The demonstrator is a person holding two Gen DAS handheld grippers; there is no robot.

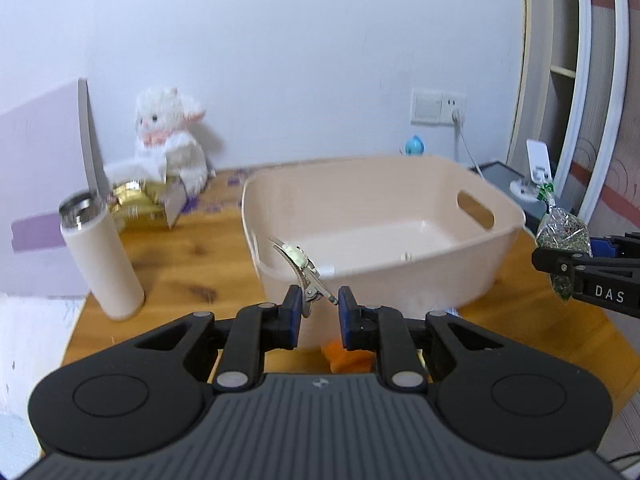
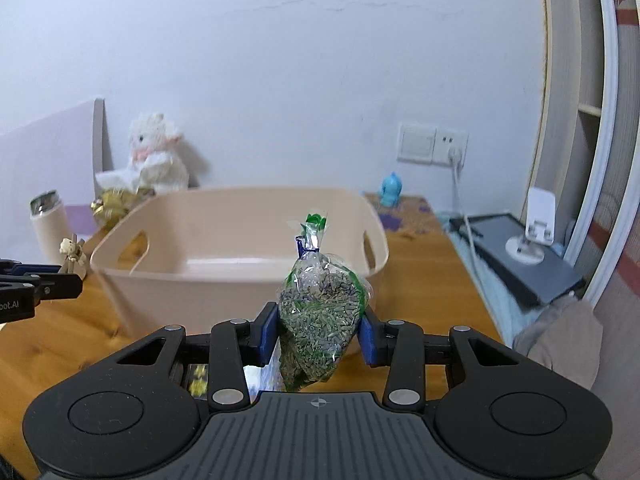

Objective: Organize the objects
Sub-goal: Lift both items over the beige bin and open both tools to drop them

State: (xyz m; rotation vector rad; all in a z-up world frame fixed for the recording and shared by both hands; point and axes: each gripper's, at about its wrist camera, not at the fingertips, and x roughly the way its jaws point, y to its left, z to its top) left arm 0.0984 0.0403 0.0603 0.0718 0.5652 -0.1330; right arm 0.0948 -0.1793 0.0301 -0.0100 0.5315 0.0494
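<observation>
A beige plastic basin (image 1: 400, 178) with handle cutouts stands on the wooden table (image 1: 192, 264), nothing visible inside it. My left gripper (image 1: 319, 307) hovers at its near wall, shut on the end of a metal hair clip (image 1: 301, 266) with a cream ornament; the clip points up over the rim. My right gripper (image 2: 318, 332) is shut on a clear bag of dried green herbs (image 2: 320, 308) tied with a green ribbon, just in front of the basin (image 2: 240, 192). The left wrist view shows that bag (image 1: 564, 234) and right gripper (image 1: 560, 258) at the basin's right corner.
A white bottle (image 1: 100, 260) with a steel top stands left of the basin. Behind it are a gold packet (image 1: 136, 204) and a white plush toy (image 1: 168, 140). A blue figurine (image 2: 390, 190), a socket cable, a phone stand (image 2: 538, 220) and a dark slab (image 2: 528, 264) lie right.
</observation>
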